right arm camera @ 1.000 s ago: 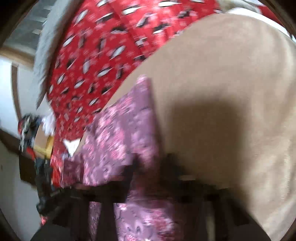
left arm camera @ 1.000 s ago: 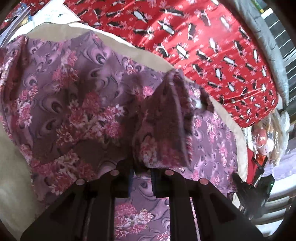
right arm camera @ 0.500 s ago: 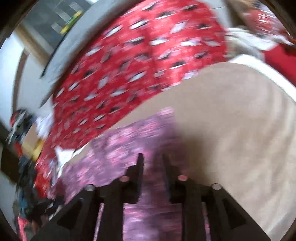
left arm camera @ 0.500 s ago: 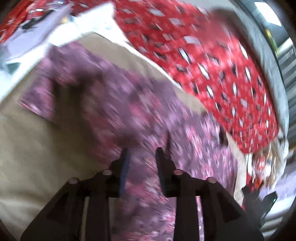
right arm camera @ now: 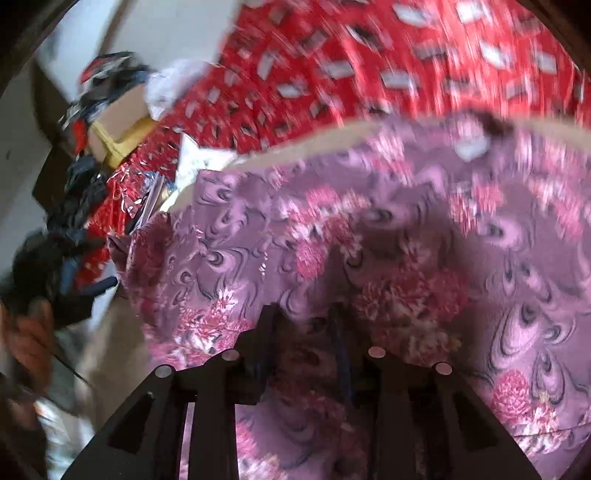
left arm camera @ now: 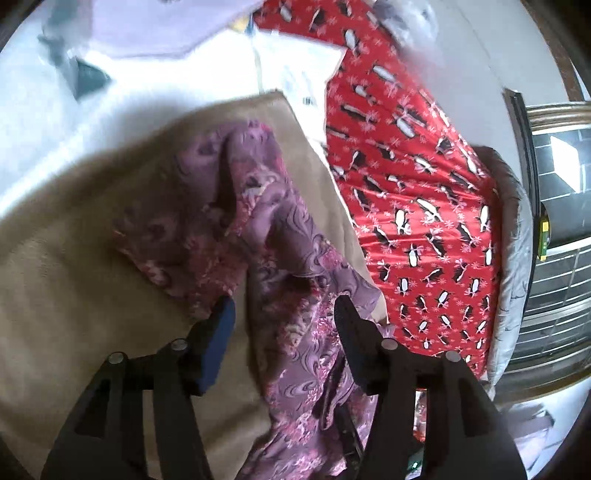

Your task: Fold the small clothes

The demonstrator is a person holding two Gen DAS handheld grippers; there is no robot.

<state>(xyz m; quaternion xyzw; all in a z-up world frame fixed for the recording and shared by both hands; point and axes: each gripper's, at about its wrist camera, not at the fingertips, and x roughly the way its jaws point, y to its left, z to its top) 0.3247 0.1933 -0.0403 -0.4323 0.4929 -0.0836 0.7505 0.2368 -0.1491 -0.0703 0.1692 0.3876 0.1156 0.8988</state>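
Observation:
A small purple garment with pink flowers (left arm camera: 266, 236) lies bunched and partly folded on a tan blanket (left arm camera: 74, 295). My left gripper (left arm camera: 282, 310) is open and empty just above the garment's near part; a fold of cloth runs between its fingers without being pinched. In the right wrist view the same garment (right arm camera: 406, 240) fills the frame. My right gripper (right arm camera: 303, 314) is over it with its jaws a small gap apart and cloth lies between them; the view is blurred.
A red penguin-print blanket (left arm camera: 424, 192) lies beyond the tan one, also in the right wrist view (right arm camera: 369, 66). White and lilac items (left arm camera: 147, 29) sit at the far left. A cardboard box and dark clutter (right arm camera: 110, 122) stand at the left.
My left gripper has let go of the garment fold and opened wide, swinging left. My right gripper has moved over the spread garment, which now fills its view.

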